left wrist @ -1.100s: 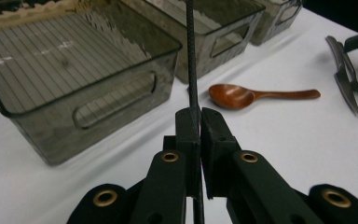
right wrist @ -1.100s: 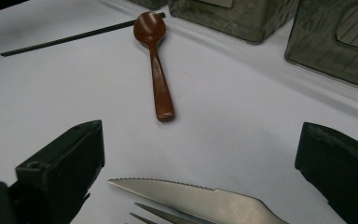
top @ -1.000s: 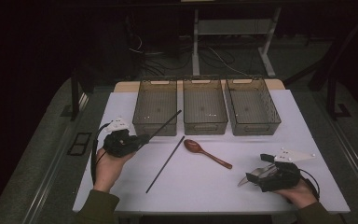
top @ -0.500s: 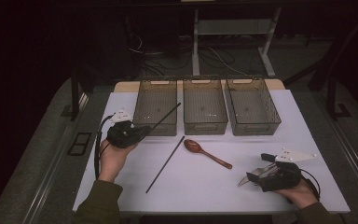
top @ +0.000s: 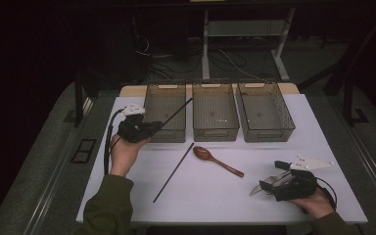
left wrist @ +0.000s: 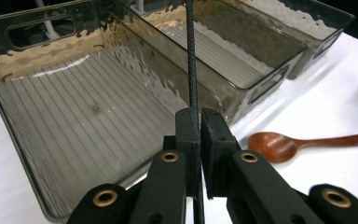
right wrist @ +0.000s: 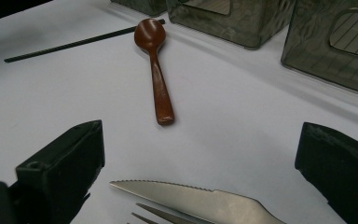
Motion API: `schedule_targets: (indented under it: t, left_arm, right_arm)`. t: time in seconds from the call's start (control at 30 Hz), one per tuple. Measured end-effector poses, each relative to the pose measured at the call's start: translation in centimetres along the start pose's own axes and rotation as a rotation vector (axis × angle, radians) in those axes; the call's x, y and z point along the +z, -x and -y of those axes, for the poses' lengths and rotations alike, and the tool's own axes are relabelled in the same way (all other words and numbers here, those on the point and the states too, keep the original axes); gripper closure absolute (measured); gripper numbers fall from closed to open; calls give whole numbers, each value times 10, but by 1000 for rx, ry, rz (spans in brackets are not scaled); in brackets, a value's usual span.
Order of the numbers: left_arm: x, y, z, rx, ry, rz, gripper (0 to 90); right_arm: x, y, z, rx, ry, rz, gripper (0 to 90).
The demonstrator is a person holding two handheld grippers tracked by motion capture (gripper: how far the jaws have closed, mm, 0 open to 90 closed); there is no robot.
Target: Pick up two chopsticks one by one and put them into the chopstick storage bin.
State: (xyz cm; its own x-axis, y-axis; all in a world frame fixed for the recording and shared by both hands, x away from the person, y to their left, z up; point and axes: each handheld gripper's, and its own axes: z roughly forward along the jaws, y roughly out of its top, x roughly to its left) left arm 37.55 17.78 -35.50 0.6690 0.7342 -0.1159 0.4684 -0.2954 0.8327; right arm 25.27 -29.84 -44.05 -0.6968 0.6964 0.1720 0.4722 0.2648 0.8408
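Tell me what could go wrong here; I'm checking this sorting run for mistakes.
The left gripper pinches the thin black chopstick near one end, so it might pivot or slip over the smoky clear plastic left bin. The long free end could also knock the bin's wall.

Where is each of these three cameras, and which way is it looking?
High view: above the person's side, looking down on the white table; forearms, both hands.
Left gripper view: rides the left hand-held gripper, facing the smoky clear plastic bin; jaws clamp a thin black chopstick.
Right gripper view: rides the right hand-held gripper, low over a serrated steel knife; jaws apart.
All share the brown wooden spoon.
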Motion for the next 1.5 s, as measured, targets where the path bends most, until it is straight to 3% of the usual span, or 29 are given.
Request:
schedule_targets:
  t: [0.2, 0.43, 0.63, 0.8, 1.0, 1.27, 1.5]
  left_arm:
    - [10, -9, -9, -4, 8, -10, 861]
    - [19, -20, -20, 20, -5, -45, 861]
    - [25, -35, -24, -22, -3, -70, 860]
    - [32, -48, -24, -54, -28, -100, 861]
    - [41, -58, -28, -48, -83, -139, 860]
    - [52, -63, -37, -64, -101, -141, 861]
    - [61, -63, -41, -56, -148, -171, 860]
  right_arm:
    - [0, 0, 0, 4, 2, -1, 16]
    - [-1, 0, 0, 5, 5, -3, 16]
    - [-1, 0, 0, 4, 4, -3, 17]
    - [-2, 0, 0, 0, 9, -5, 17]
    - [-2, 0, 0, 0, 10, -6, 17]
    - [-3, 1, -1, 10, 21, -9, 16]
    - [-4, 0, -1, 9, 21, -12, 17]
